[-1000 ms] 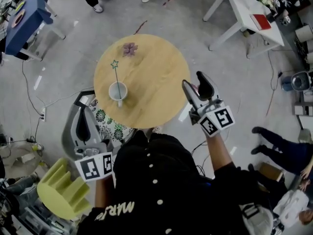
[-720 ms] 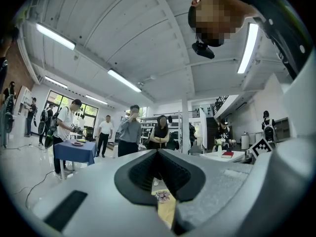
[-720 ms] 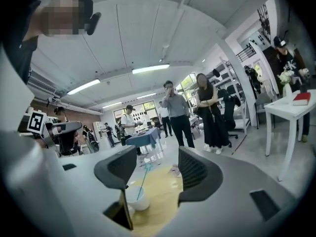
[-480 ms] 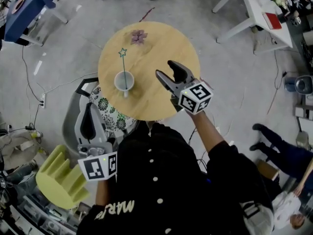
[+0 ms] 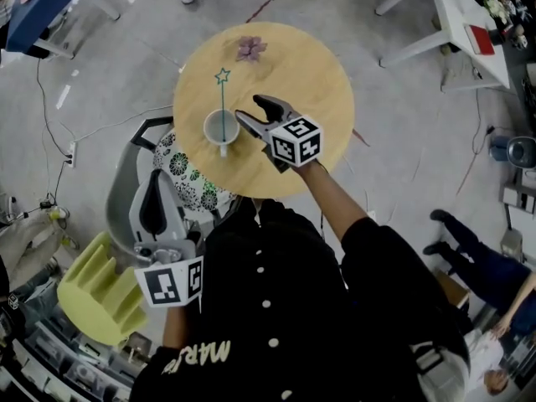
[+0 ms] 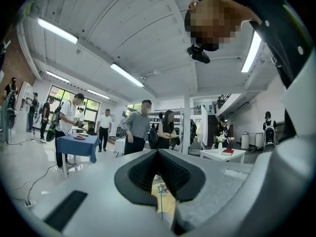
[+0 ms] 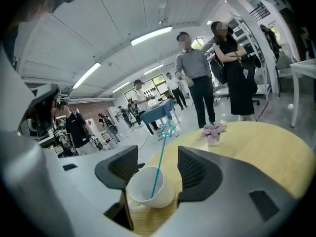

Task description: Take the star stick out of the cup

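A white cup (image 5: 222,128) stands near the left edge of the round wooden table (image 5: 318,74). The star stick (image 5: 223,99) stands in it, its teal star on top. My right gripper (image 5: 249,109) is open just right of the cup, fingertips level with its rim. In the right gripper view the cup (image 7: 150,187) sits low between the two jaws (image 7: 157,168), and the star stick (image 7: 159,164) rises between them untouched. My left gripper (image 5: 154,208) hangs shut by my side, off the table. In the left gripper view its pads (image 6: 158,156) meet, empty.
A pink flower-like thing (image 5: 249,48) lies at the table's far side. A chair with a patterned cushion (image 5: 180,187) stands under the table's left edge, and a yellow-green chair (image 5: 96,296) behind it. A white table (image 5: 452,15) stands far right. Several people (image 7: 195,78) stand beyond the table.
My right gripper has travelled left and forward from the table's right edge to the cup, staying open. The left gripper has barely moved.
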